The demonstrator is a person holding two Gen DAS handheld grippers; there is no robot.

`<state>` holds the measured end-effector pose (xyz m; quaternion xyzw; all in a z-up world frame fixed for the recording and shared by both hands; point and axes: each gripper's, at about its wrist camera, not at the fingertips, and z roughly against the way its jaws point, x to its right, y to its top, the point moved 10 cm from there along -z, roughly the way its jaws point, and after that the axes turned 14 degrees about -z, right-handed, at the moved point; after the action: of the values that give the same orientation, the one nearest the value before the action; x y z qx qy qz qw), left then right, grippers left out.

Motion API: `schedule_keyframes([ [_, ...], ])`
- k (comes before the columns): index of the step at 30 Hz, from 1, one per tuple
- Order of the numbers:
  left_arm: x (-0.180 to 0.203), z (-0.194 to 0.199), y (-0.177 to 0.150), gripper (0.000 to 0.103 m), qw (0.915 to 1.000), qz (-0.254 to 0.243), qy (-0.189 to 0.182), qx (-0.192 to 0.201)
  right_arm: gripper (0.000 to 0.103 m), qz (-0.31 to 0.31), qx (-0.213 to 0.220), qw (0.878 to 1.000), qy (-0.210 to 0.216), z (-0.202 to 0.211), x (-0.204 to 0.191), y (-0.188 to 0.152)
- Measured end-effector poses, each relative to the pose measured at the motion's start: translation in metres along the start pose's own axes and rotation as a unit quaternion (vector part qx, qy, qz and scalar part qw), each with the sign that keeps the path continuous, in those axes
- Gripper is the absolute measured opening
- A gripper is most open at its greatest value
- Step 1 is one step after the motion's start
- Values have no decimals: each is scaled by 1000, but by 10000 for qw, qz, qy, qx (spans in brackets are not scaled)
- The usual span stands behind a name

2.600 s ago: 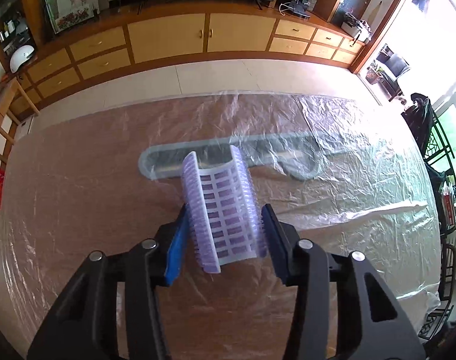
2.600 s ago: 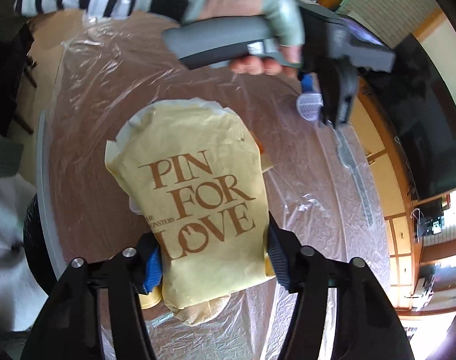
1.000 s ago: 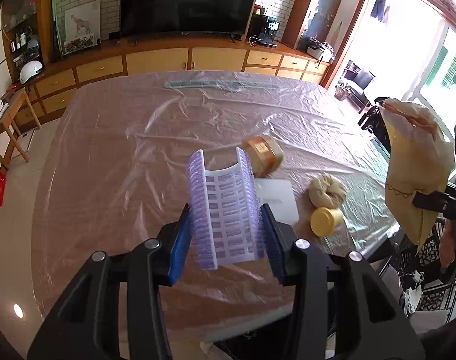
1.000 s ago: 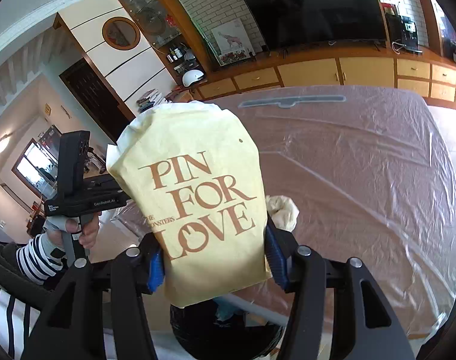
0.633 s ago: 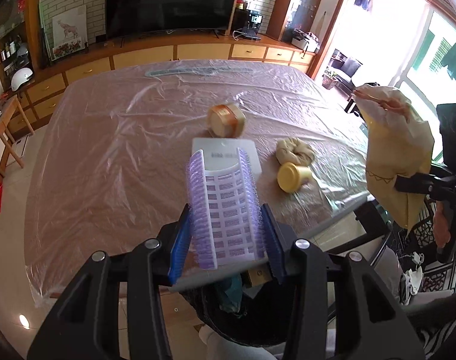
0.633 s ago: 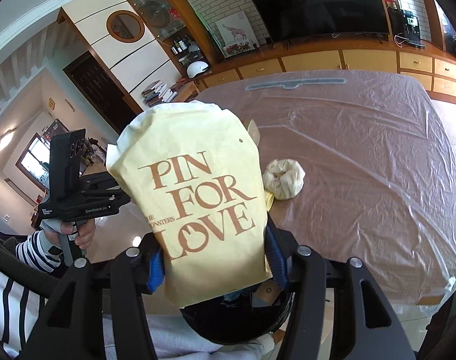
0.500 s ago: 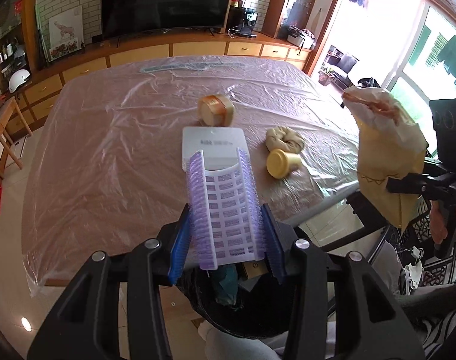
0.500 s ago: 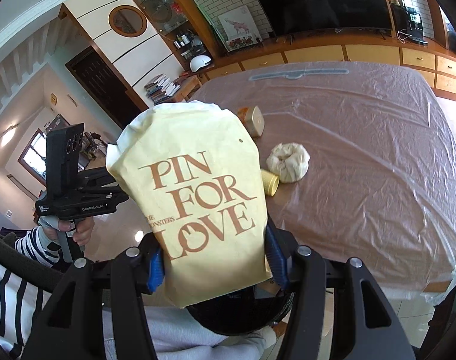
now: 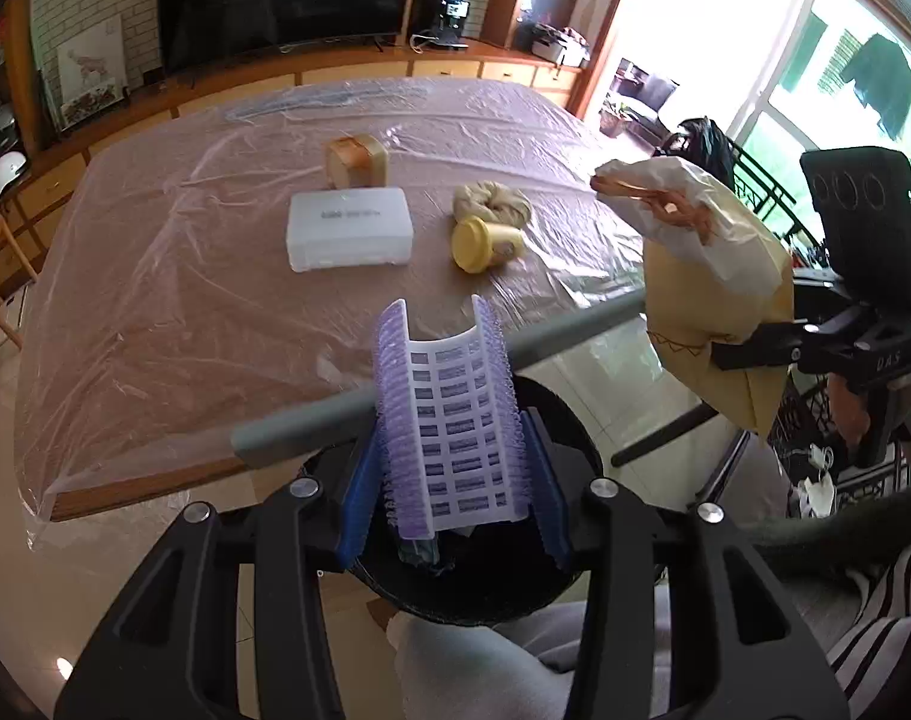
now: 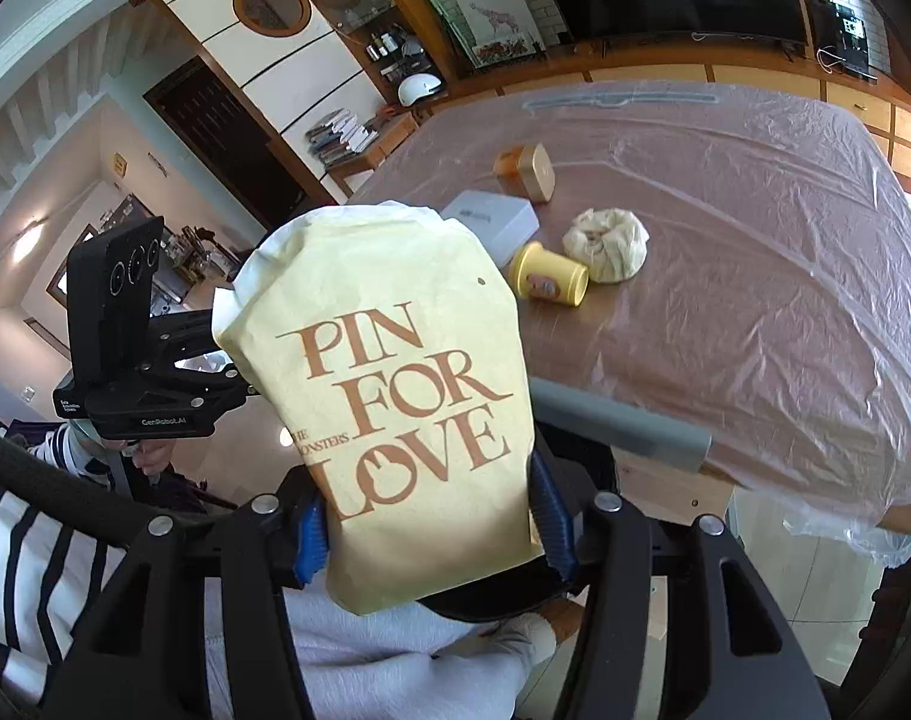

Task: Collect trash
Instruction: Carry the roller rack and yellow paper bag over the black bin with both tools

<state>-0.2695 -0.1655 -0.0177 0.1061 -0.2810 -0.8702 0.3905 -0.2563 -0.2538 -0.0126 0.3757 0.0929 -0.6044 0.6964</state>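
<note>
- The left gripper (image 9: 452, 489) clamps a purple hair roller (image 9: 449, 429) above a black bin (image 9: 566, 420), long axis pointing away.
- The right gripper (image 10: 434, 525) clamps an upright paper bag (image 10: 395, 396).
- The bin holds scraps.

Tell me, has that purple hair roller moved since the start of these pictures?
Yes. The left gripper has carried the hair roller back from over the middle of the table, past its near edge, to above the black bin.
</note>
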Motion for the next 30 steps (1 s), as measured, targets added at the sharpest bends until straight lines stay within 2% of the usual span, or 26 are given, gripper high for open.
schedule_keyframes([
  [12,24,-21,-35,46,9983,-366,-18,-453,54,202,-463,9977,-462,-21,12,-40],
  [20,30,-35,-52,46,9971,-375,-55,-665,54,151,-695,9955,-622,-44,24,-66],
  [30,27,-52,-68,46,9957,-281,-34,-881,54,114,-865,9925,-857,-64,35,-79],
])
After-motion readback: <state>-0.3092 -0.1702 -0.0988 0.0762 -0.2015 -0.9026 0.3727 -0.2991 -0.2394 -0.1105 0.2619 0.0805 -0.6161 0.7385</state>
